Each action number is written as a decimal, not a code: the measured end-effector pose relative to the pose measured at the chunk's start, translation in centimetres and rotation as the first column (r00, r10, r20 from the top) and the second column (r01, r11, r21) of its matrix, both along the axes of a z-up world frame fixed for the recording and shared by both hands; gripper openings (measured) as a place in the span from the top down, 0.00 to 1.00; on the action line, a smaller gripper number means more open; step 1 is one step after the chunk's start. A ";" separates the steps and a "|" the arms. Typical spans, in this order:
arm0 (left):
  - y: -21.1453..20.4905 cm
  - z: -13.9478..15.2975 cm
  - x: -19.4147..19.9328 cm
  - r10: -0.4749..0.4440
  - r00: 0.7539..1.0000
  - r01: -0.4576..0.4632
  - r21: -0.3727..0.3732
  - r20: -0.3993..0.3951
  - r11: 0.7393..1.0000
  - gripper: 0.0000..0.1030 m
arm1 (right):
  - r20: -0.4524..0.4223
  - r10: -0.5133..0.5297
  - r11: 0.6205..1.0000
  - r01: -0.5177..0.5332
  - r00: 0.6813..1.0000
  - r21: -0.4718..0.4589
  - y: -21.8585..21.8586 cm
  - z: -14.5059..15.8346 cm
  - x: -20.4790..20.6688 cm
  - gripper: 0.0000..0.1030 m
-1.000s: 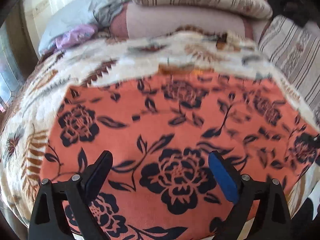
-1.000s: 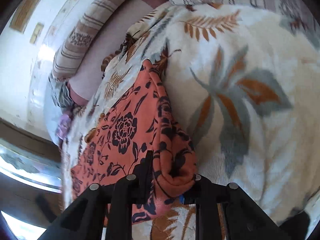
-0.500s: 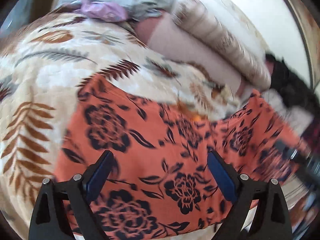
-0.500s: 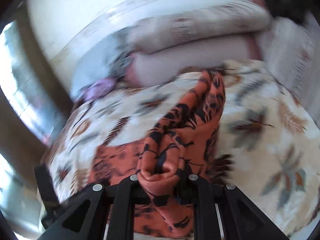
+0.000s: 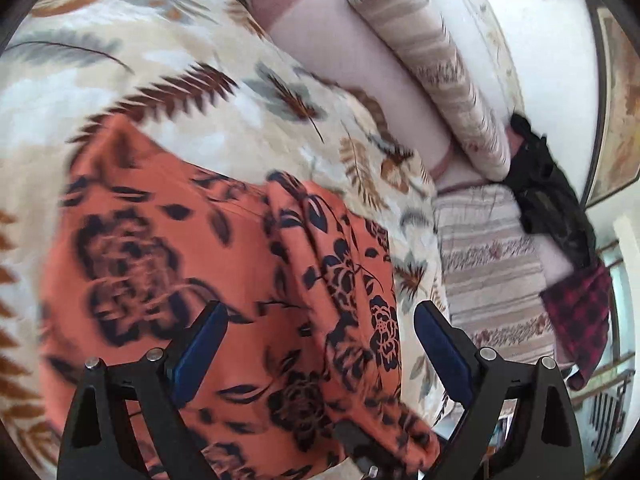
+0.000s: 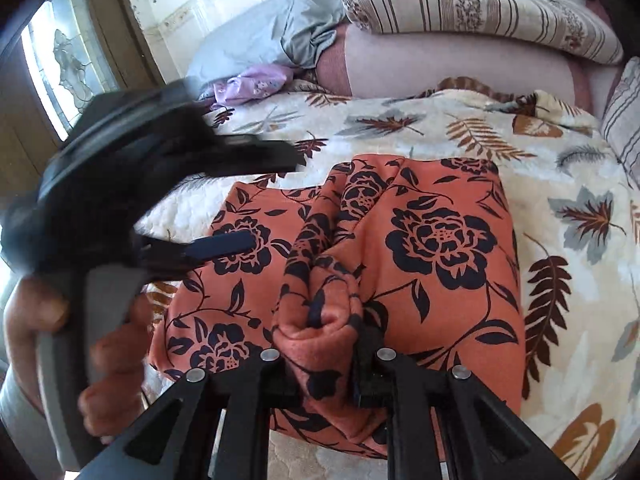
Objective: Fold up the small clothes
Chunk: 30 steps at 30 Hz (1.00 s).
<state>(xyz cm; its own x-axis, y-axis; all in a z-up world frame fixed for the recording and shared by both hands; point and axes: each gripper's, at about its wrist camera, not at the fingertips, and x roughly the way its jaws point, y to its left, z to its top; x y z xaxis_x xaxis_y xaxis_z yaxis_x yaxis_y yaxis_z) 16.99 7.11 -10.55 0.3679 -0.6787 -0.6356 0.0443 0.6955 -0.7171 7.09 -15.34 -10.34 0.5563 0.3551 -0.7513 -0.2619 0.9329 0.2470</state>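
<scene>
The right hand-held gripper (image 6: 320, 344) sits at the bottom centre of its own view, jaws nearly shut and pinching a bunched edge of the orange floral garment (image 6: 440, 248). A second ago that edge hung at the cloth's right side; now it is carried over the middle, so one side lies doubled on the other and, by my judgement, the first fold is about half made. Its jaws have just been closing a little, with the fabric between them. The left hand-held gripper (image 5: 320, 344) hovers with blue pads wide apart and nothing held, over the garment's lower centre in its view. The garment lies on a leaf-print blanket (image 6: 560, 184) on the bed. At the upper edge lie a striped pillow (image 6: 480, 4) and a grey cloth (image 6: 280, 32); black clothing (image 5: 552, 184) sits at the right. The left tool crowds the cloth's left side in the right view and may block the laying-down.
</scene>
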 end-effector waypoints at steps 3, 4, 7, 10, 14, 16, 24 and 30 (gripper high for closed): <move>-3.3 -1.3 2.3 -0.058 0.996 0.064 0.090 -0.069 0.994 0.09 | 0.000 0.009 1.000 -0.009 1.000 -0.002 -0.1 -0.5 -0.7 0.85; -4.0 -1.5 2.8 -0.057 0.995 0.066 0.117 -0.079 0.991 0.15 | -0.002 0.015 1.000 -0.015 1.000 -0.006 -0.1 -0.7 -0.9 0.85; -5.3 -0.8 3.5 -0.109 0.991 0.121 0.184 -0.071 0.975 0.84 | 0.009 0.033 0.999 -0.033 0.999 -0.024 -0.2 -0.3 -1.6 0.85; -4.6 3.0 2.6 -0.178 0.980 0.161 0.169 0.094 0.972 0.84 | 0.058 0.042 0.999 -0.042 0.997 -0.015 -0.1 1.9 -1.8 0.85; -0.5 5.8 2.2 -0.246 0.944 0.195 0.233 0.219 0.953 0.84 | 0.111 0.098 0.995 -0.101 0.989 0.023 2.3 4.8 -2.1 0.85; 2.7 4.0 3.0 -0.238 0.953 0.188 0.252 0.185 0.949 0.84 | 0.084 0.138 0.988 -0.143 0.987 0.062 4.5 4.4 -1.7 0.85; 8.6 -1.9 3.8 -0.176 0.981 0.150 0.244 0.085 0.958 0.85 | -0.086 0.231 0.973 -0.229 0.969 0.034 11.5 -1.3 -0.6 0.85; 10.0 0.1 2.6 -0.176 0.967 0.127 0.253 0.182 0.959 0.85 | -0.019 0.238 0.969 -0.236 0.971 0.073 12.4 2.5 -2.0 0.85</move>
